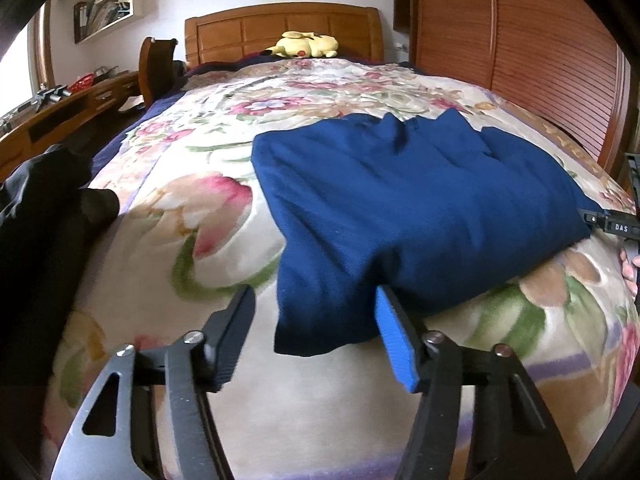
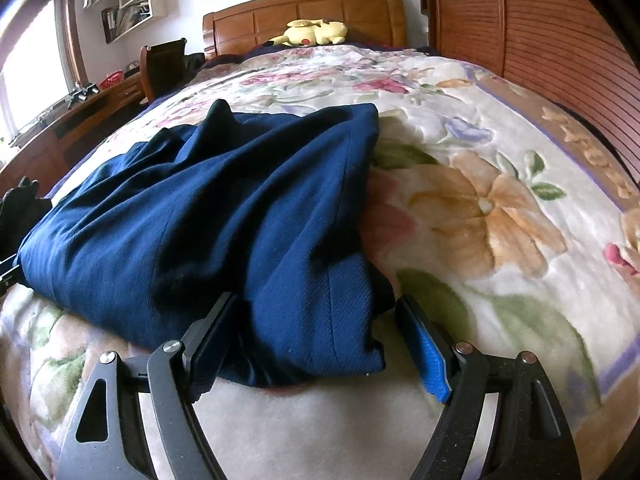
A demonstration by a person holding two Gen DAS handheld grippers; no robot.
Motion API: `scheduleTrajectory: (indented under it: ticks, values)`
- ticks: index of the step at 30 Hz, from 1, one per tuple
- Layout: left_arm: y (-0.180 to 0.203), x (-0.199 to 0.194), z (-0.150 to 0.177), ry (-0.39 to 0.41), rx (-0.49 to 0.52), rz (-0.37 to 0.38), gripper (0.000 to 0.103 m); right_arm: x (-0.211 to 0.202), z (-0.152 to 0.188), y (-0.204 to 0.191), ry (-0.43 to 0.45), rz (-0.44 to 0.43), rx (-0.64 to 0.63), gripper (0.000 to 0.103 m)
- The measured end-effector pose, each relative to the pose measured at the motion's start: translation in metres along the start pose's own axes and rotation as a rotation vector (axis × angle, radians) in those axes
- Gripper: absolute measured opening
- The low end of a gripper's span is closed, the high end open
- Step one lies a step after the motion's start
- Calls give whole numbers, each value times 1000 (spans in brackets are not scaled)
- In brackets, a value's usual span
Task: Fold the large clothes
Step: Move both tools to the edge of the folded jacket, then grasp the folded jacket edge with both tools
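Navy garment point(image 1: 400, 208) lying folded into a rough, rumpled block on the floral blanket point(image 1: 192, 216) of the bed, toward the foot end; in the left wrist view filling the centre and the 3 o'clock side, in the right wrist view point(image 2: 208, 216) spreading from the centre out to 9 o'clock.

Left gripper point(image 1: 316, 316) low over the blanket at 6 o'clock, jaws wide, nothing clamped. Near left corner of the garment hanging between the two fingers (blue pad on the right finger, just under the cloth edge; contact hard to judge).

Right gripper point(image 2: 316, 328) likewise at 6 o'clock in its own view, jaws wide, straddling the near right corner of the garment; left finger against or partly under the fold, right finger apart from the cloth, over bare blanket. Also glimpsed at the 3 o'clock edge of the left wrist view, beside the garment's right edge.

Yellow plush toy point(image 1: 306, 45) at 12 o'clock against the wooden headboard point(image 1: 248, 28). Slatted wooden wardrobe point(image 1: 532, 36) at 2 o'clock. Wooden desk point(image 1: 60, 112) at 9 o'clock, chair point(image 1: 156, 64) beside it. Dark clothing point(image 1: 44, 216) heaped at the left edge of the bed.
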State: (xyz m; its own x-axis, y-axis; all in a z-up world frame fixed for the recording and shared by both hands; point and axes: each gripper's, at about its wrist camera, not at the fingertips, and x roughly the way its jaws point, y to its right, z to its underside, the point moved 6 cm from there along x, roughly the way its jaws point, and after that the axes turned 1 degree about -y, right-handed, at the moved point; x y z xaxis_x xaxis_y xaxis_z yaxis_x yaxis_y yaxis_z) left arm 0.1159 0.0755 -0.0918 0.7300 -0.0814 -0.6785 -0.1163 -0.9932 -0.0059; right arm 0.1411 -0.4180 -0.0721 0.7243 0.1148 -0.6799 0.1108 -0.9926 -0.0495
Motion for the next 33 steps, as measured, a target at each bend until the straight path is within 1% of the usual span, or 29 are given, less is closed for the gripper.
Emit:
scheduleTrajectory:
  ticks: [1, 3, 4, 5, 6, 7, 8, 9, 10, 11, 12, 13, 15, 18, 21, 26, 29, 33]
  values:
    - [1, 0, 0, -2, 4, 0, 57, 0, 0, 0, 0, -2, 2, 81]
    - [4, 2, 0, -8, 15, 5, 50, 0, 1, 0, -3, -10, 3, 81]
    - [5, 4, 1, -18, 18, 6, 48, 1, 0, 0, -7, -13, 2, 78]
    - [7, 7, 2, -35, 26, 7, 43, 2, 1, 0, -11, -23, 1, 74]
    - [8, 9, 2, -45, 37, 5, 39, 3, 1, -1, -17, -40, -2, 72]
    - [10, 10, 2, -51, 44, 3, 35, 4, 1, -2, -24, -50, -3, 67]
    - [10, 10, 2, -55, 47, 2, 27, 5, 1, -4, -34, -67, -5, 63]
    - [11, 10, 1, -57, 47, 4, 23, 7, 1, -5, -50, -85, -9, 61]
    - [11, 9, 1, -54, 45, 7, 21, 8, 1, -5, -59, -93, -7, 57]
    - [11, 7, -1, -49, 40, 11, 18, 8, 0, -5, -63, -111, -2, 50]
    - [10, 5, -2, -41, 31, 16, 16, 9, 0, -5, -69, -130, -2, 45]
    - [10, 3, -3, -32, 26, 18, 16, 8, -1, -7, -71, -143, -7, 33]
    - [11, -4, -5, -11, 14, 15, 14, 4, -5, -10, -61, -133, -28, 24]
    - [13, -12, -5, 0, 5, -2, 13, -1, -10, -15, -60, -100, -66, 21]
    - [17, -20, -4, 15, 0, -17, 12, -7, -14, -16, -64, -91, -78, 19]
    - [22, -42, -3, 51, 4, -30, 11, -30, -18, -23, -38, -64, -130, 17]
    - [27, -62, 7, 65, 19, -16, 11, -41, -12, -25, -30, -64, -156, 16]
    - [34, -92, 31, 70, 57, 8, 11, -62, 3, -22, -16, -91, -174, 16]
